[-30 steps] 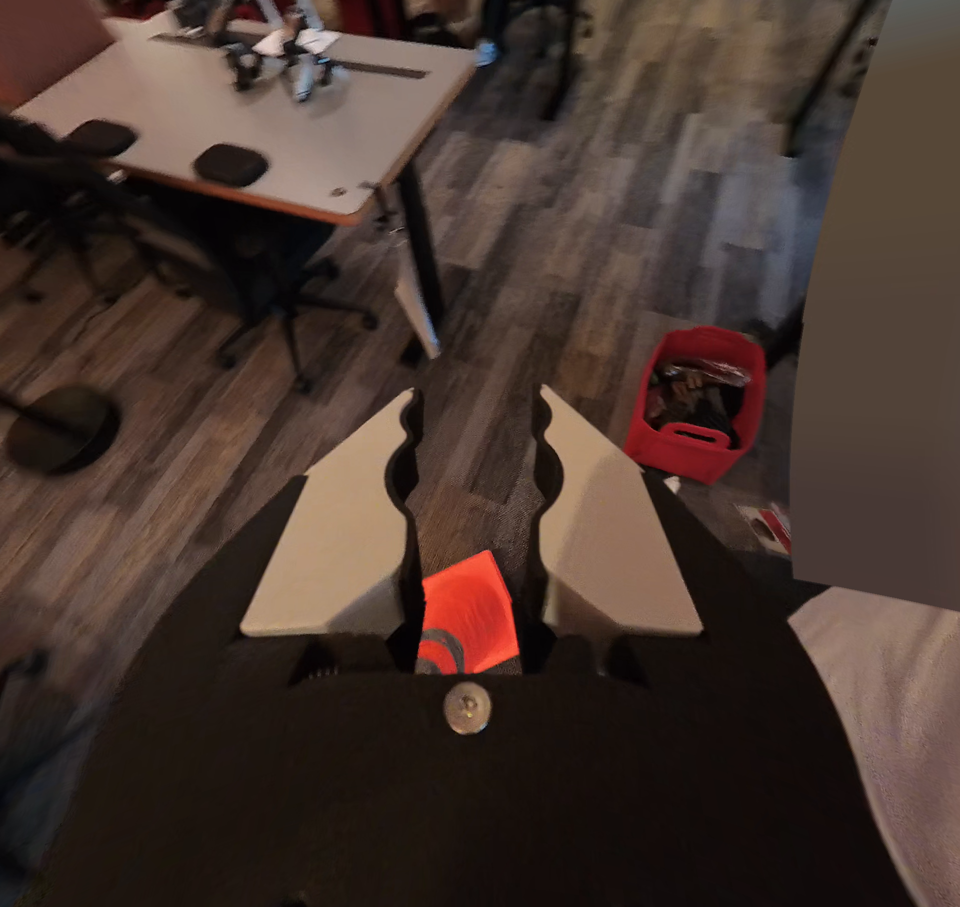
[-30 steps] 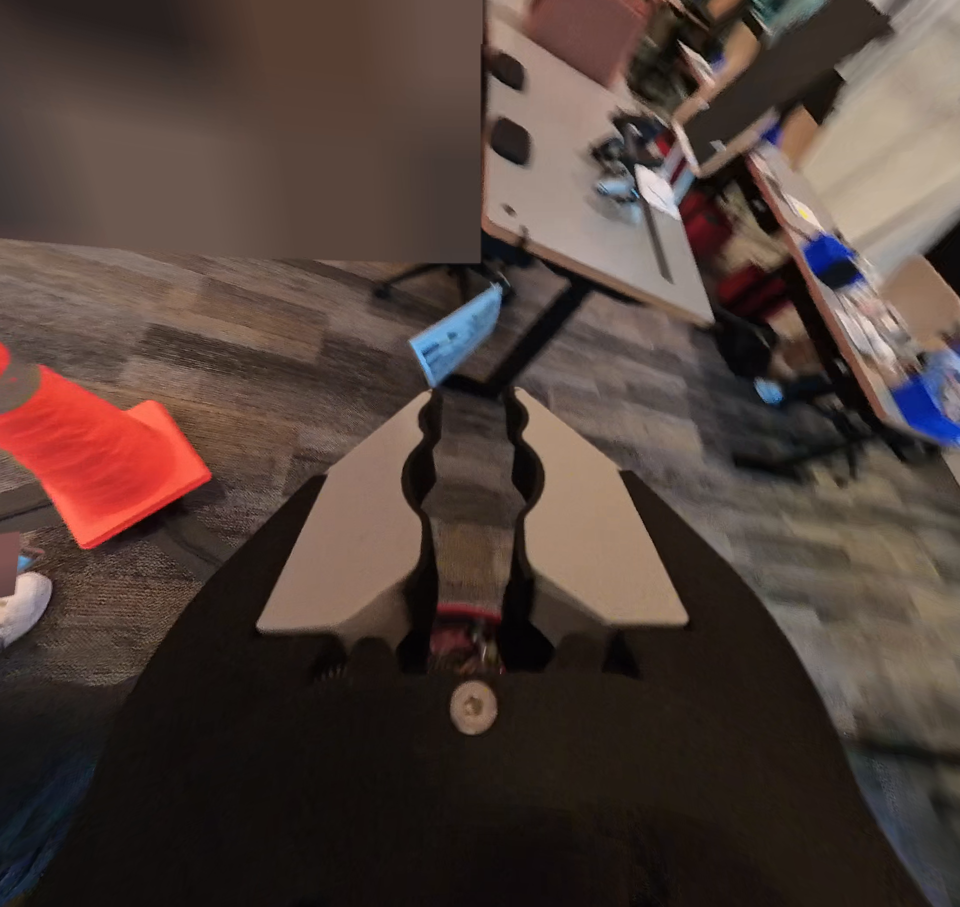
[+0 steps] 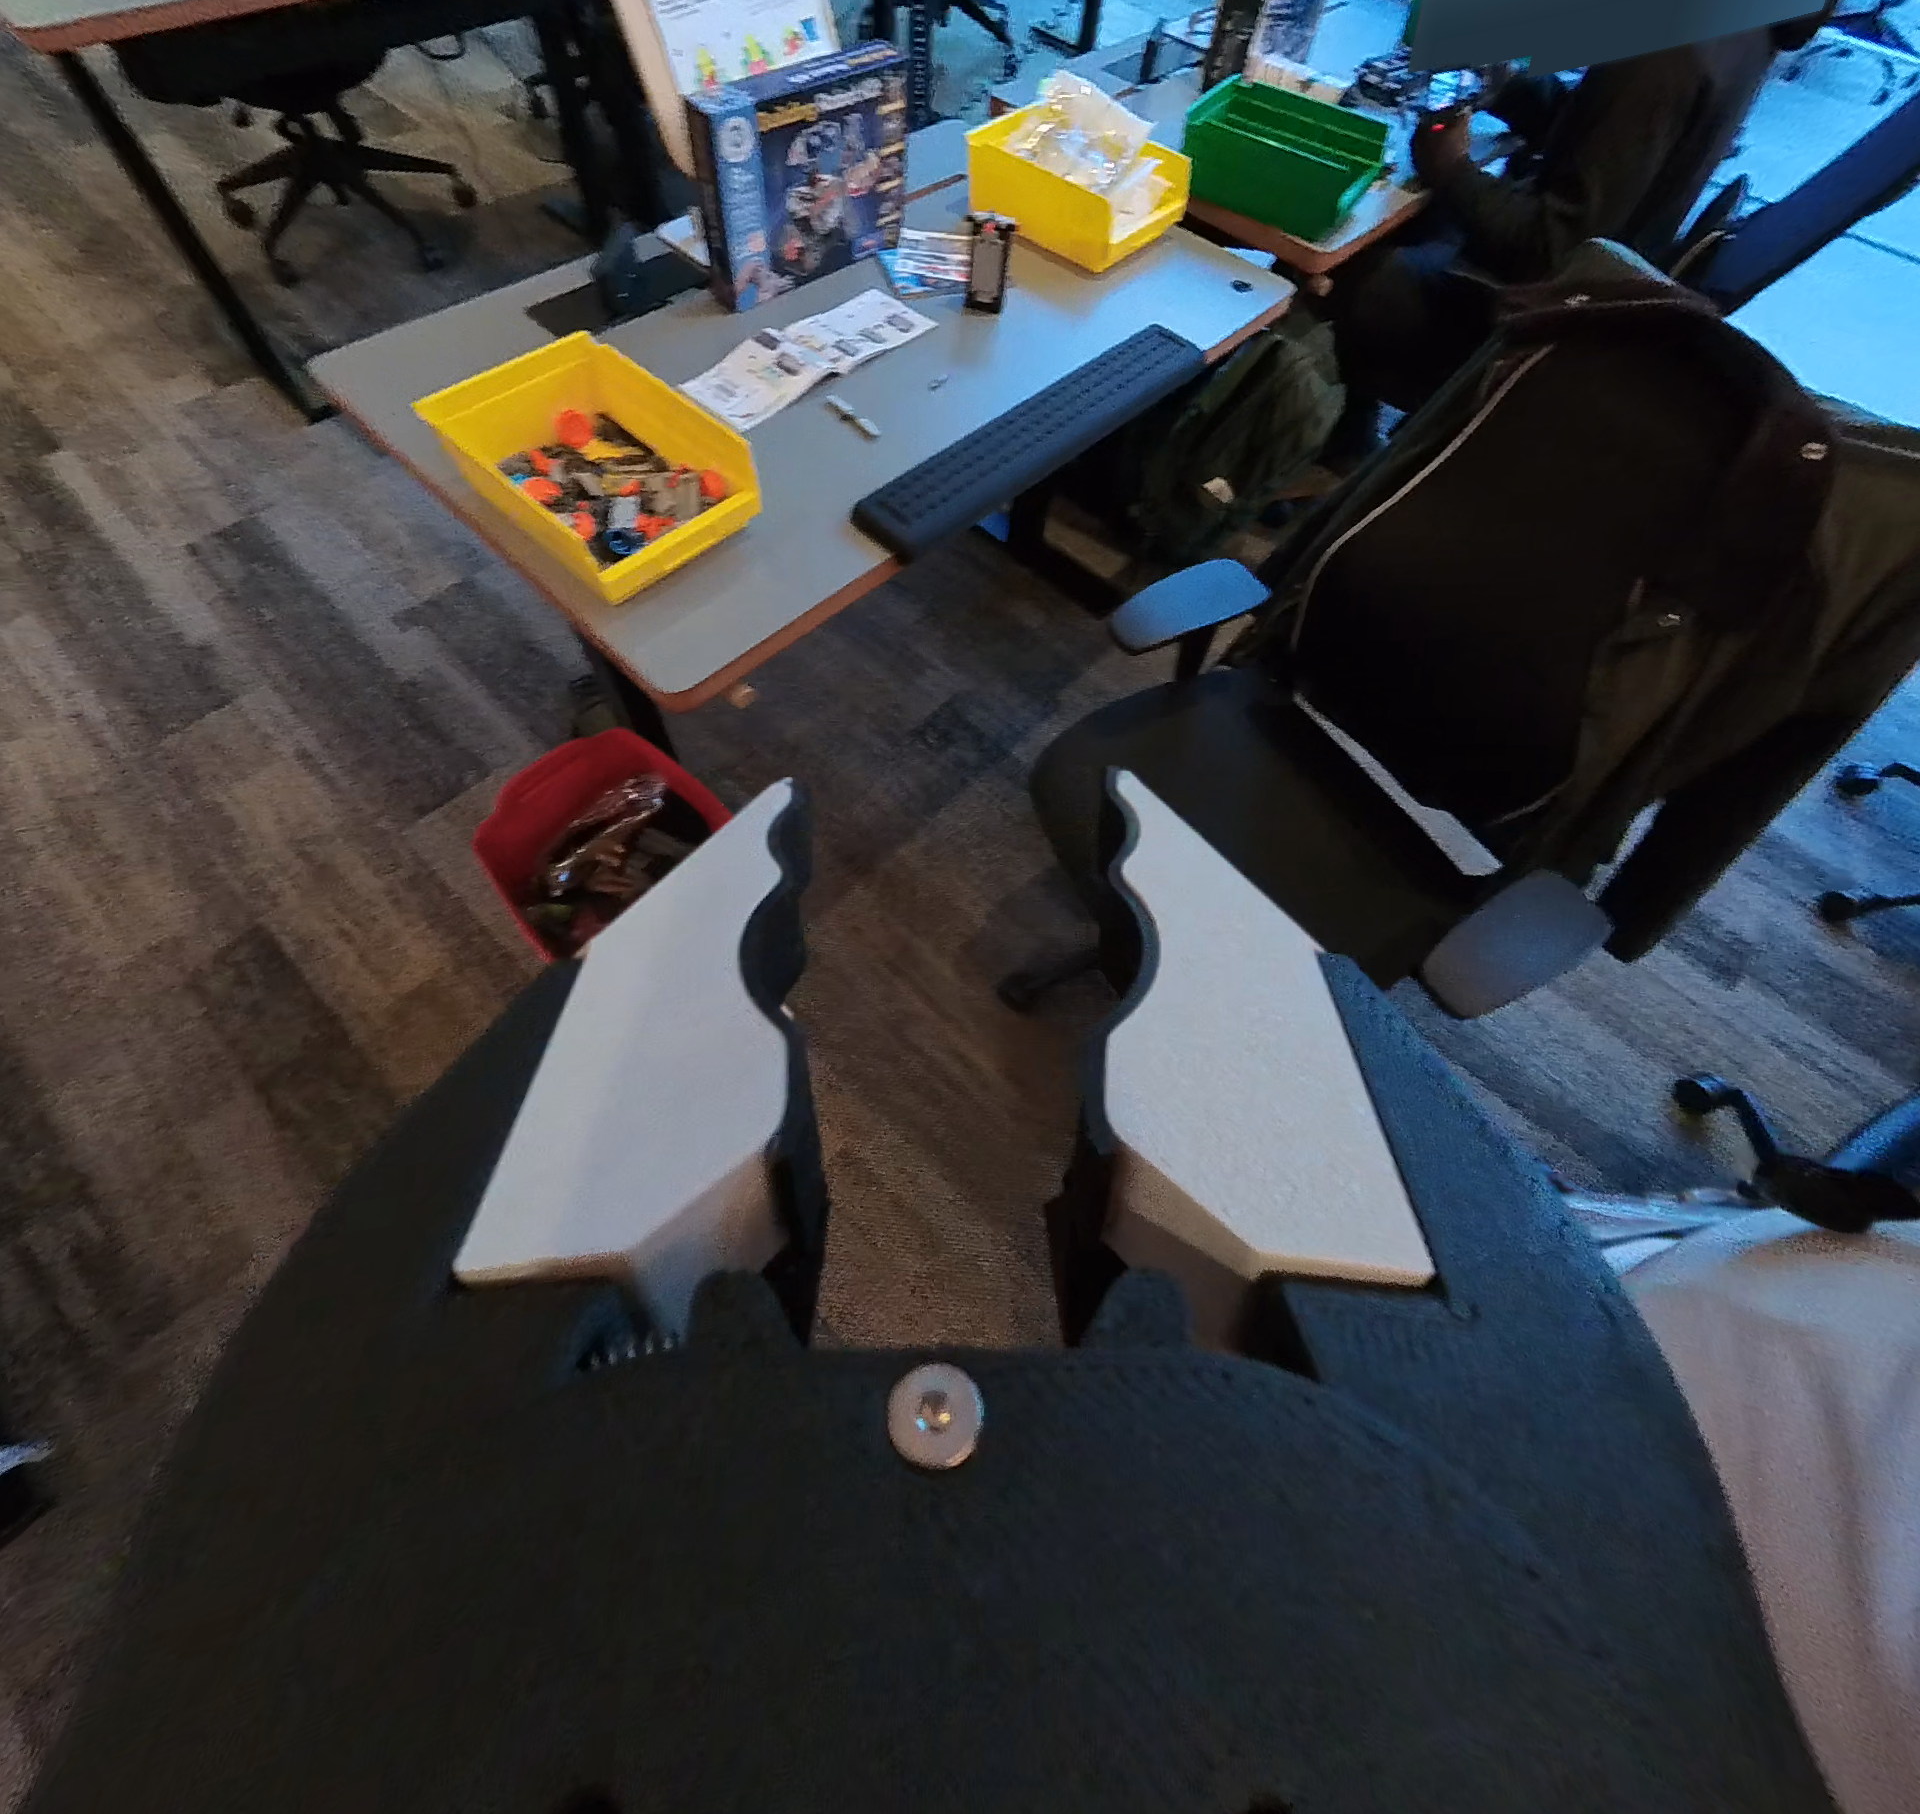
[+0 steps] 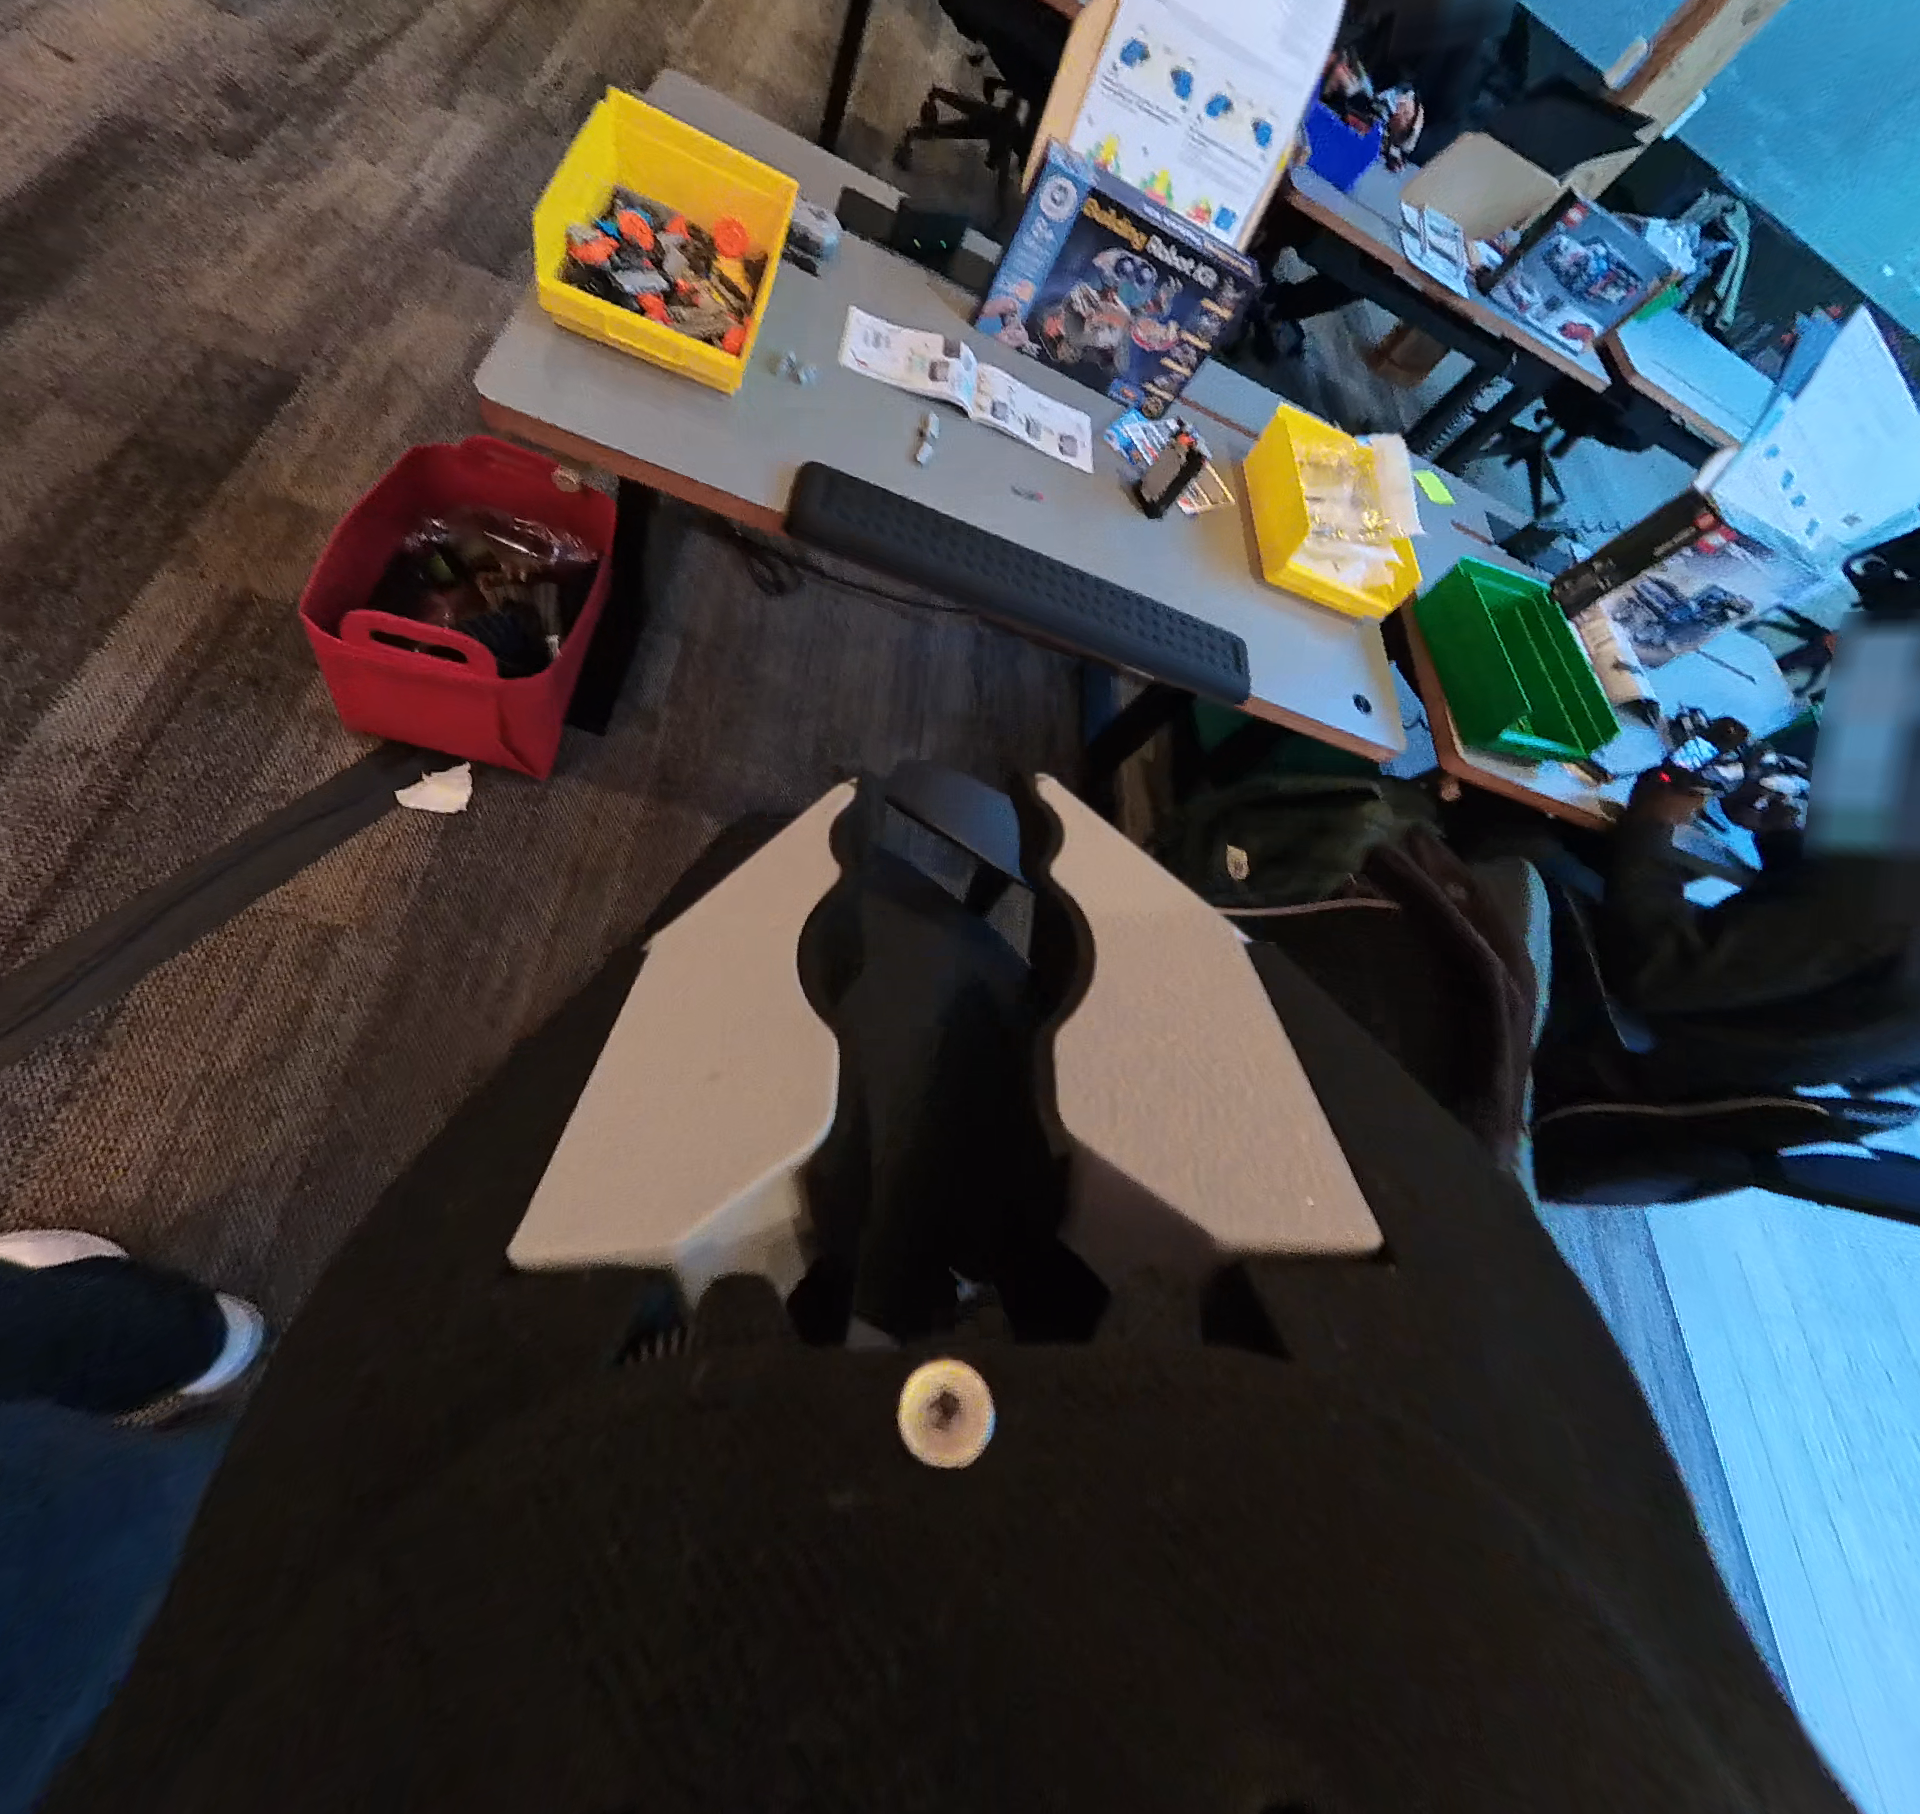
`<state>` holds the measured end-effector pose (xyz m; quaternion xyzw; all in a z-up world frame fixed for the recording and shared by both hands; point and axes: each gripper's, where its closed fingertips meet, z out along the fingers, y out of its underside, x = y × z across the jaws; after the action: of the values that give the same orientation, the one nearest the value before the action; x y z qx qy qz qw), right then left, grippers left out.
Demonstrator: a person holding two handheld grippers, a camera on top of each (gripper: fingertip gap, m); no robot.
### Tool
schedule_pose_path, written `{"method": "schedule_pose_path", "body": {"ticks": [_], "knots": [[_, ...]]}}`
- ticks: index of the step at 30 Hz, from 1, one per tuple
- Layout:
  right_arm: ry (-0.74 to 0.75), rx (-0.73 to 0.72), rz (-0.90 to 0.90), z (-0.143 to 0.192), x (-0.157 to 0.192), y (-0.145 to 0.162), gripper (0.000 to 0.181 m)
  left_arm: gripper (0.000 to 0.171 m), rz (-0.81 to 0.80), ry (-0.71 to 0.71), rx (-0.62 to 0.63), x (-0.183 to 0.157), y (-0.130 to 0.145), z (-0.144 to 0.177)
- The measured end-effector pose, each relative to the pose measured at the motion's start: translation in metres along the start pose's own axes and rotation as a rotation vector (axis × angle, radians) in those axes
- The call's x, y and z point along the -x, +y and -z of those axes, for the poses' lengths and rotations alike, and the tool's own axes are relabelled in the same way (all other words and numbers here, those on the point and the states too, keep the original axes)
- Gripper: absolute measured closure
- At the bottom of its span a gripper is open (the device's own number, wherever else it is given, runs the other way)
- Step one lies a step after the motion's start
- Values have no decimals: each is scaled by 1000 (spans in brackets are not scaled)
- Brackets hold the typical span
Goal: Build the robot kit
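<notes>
Hovering empty above the carpet (image 3: 260,829), the left gripper (image 3: 951,808) gapes wide, the right gripper (image 4: 945,798) narrower.

Grey rectangular desk (image 3: 790,559) stands on the carpet, beyond both grippers. On it: yellow plastic bin of small parts (image 3: 587,460) at the left end, open paper booklet (image 3: 810,356) to its right, dark blue cardboard box (image 3: 800,175) upright behind the booklet, long black wrist rest (image 3: 1029,439) along the front edge, second yellow bin (image 3: 1075,175) at the right end. Red fabric basket (image 4: 457,601) sits on the floor below the desk's left end. Black office chair (image 3: 1351,777) stands before the desk, right.
</notes>
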<state>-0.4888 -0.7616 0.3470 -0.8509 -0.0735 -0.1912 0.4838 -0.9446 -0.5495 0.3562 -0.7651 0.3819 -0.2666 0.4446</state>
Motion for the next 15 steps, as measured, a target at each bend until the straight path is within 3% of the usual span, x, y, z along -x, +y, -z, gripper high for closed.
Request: {"method": "schedule_pose_path", "body": {"ticks": [5,8,12,15], "knots": [[60,43,-67,40,-37,57,153,117,-21,68,37,-48,-5,-35],[71,33,-121,50,-46,73,150,117,-45,98,46,-62,-8,-43],[80,5,-163,46,-43,78,150,117,-61,102,86,-52,3,-50],[72,23,-148,27,-26,75,150,117,-57,89,96,-26,18,-56]]}}
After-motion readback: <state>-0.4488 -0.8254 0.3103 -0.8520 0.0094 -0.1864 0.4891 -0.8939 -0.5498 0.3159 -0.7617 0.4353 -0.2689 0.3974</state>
